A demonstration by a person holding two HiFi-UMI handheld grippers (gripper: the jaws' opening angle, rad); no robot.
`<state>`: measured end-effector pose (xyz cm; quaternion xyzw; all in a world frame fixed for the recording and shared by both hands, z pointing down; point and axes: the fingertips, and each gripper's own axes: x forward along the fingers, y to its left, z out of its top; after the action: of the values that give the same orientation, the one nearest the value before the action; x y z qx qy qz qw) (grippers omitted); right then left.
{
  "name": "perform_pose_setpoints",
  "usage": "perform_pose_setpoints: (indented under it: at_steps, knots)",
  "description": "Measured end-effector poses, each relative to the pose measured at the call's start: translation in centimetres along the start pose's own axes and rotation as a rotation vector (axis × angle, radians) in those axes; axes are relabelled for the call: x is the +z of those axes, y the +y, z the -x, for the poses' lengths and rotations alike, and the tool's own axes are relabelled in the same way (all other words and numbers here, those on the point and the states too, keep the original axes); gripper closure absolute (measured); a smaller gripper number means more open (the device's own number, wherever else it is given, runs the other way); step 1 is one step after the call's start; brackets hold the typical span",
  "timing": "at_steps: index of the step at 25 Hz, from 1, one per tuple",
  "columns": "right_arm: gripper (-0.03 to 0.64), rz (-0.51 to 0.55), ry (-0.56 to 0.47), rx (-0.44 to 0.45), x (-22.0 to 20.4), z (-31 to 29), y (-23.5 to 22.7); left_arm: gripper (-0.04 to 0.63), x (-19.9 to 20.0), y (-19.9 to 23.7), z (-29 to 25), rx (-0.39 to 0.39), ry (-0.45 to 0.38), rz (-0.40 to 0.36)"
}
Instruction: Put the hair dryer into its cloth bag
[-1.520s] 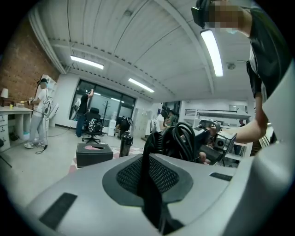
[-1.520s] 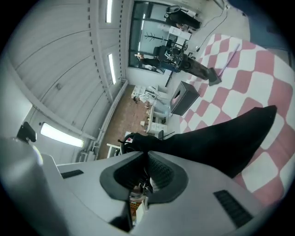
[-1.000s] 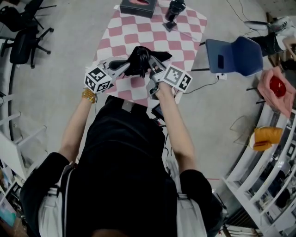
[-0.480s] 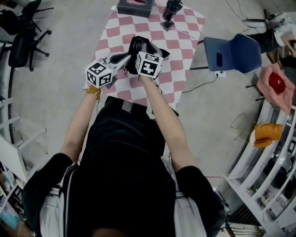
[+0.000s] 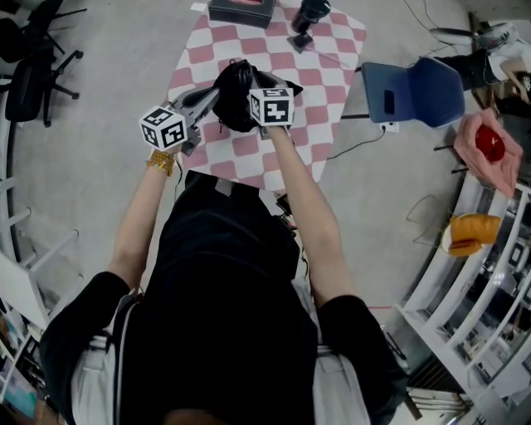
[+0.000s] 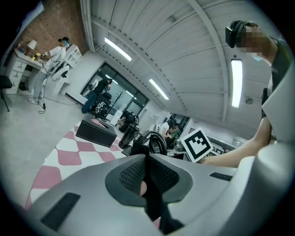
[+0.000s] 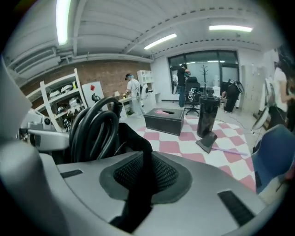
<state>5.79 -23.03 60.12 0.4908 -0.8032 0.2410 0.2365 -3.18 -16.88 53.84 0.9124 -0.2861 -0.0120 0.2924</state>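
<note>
The black cloth bag (image 5: 233,98) hangs between both grippers above the near part of the checkered table (image 5: 325,68). A coiled black cord (image 7: 93,130) of the hair dryer sticks out of the bag's mouth; the dryer's body is hidden. My left gripper (image 5: 212,94) is shut on the bag's left edge, and black cloth (image 6: 152,193) is pinched between its pads. My right gripper (image 5: 252,85) is shut on the bag's right edge, and a fold of cloth (image 7: 140,184) runs down between its pads. The cord (image 6: 156,142) also shows in the left gripper view.
A black tissue box (image 5: 242,10) and a black upright cylinder (image 5: 308,17) stand at the table's far end. A blue chair (image 5: 415,91) stands right of the table. White shelving (image 5: 485,274) lines the right side. People stand far off in the room.
Both grippers and the bag have shifted left and farther over the table. The right gripper has rolled, so its marker cube now sits right beside the bag.
</note>
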Motion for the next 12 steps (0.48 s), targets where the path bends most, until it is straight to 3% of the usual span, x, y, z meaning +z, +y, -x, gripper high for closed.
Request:
perform_pose_setpoints:
  at_steps: [4,5,6,9,10,12]
  knots:
    - [0.574,0.390,0.137,-0.036,-0.4,-0.1,1.2,0.568,-0.2,1.0,0.8,0.000,0.011,0.012]
    - [0.574,0.426,0.145,-0.021,-0.3,-0.1,1.6,0.568,-0.2,1.3,1.0,0.001,0.009,0.021]
    - [0.574,0.392,0.138,0.019,-0.1,-0.1,2.1,0.568,-0.3,1.6,1.2,0.003,0.008,0.032]
    - [0.574,0.156,0.029,0.169,1.8,0.7,3.7,0.568,-0.3,3.0,1.9,0.015,0.008,0.063]
    - [0.575,0.142,0.004,0.204,2.2,1.1,4.6,0.568,-0.4,3.3,2.1,0.013,0.010,0.073]
    - [0.575,0.227,0.045,0.275,1.0,1.2,7.3,0.568,-0.8,3.8,2.4,0.005,0.011,0.104]
